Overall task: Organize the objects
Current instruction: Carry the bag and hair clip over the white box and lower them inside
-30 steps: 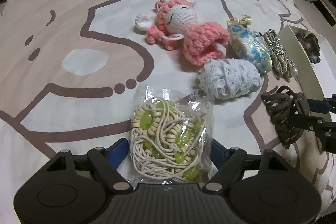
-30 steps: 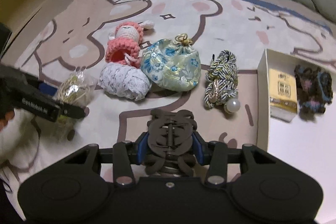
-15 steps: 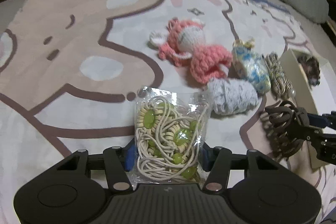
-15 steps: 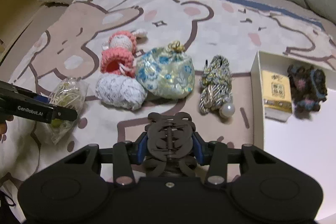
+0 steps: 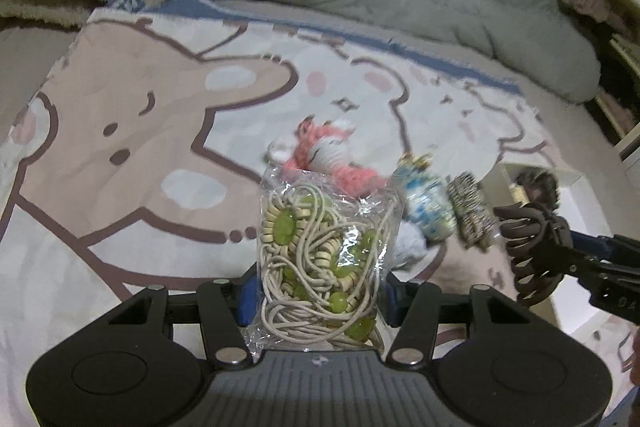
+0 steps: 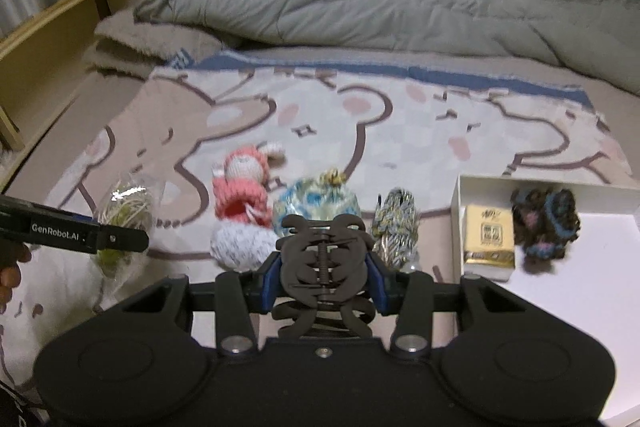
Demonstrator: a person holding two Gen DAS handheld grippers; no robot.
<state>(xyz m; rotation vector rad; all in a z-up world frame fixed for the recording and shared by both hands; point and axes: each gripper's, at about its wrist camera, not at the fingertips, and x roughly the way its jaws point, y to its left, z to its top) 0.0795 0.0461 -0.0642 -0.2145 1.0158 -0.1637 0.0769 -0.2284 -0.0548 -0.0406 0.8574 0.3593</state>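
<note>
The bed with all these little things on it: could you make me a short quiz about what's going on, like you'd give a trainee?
1. True or false: the left gripper is shut on a clear bag of beaded cord.
2. What does the right gripper hold? A) pink crochet doll B) dark hair claw clip C) floral pouch
3. Fill in: a yellow packet and a dark scrunchie lie inside the white ____.

Key: 1 true. 2 B, the dark hair claw clip; the pink crochet doll and floral pouch lie on the blanket. 3 box.
</note>
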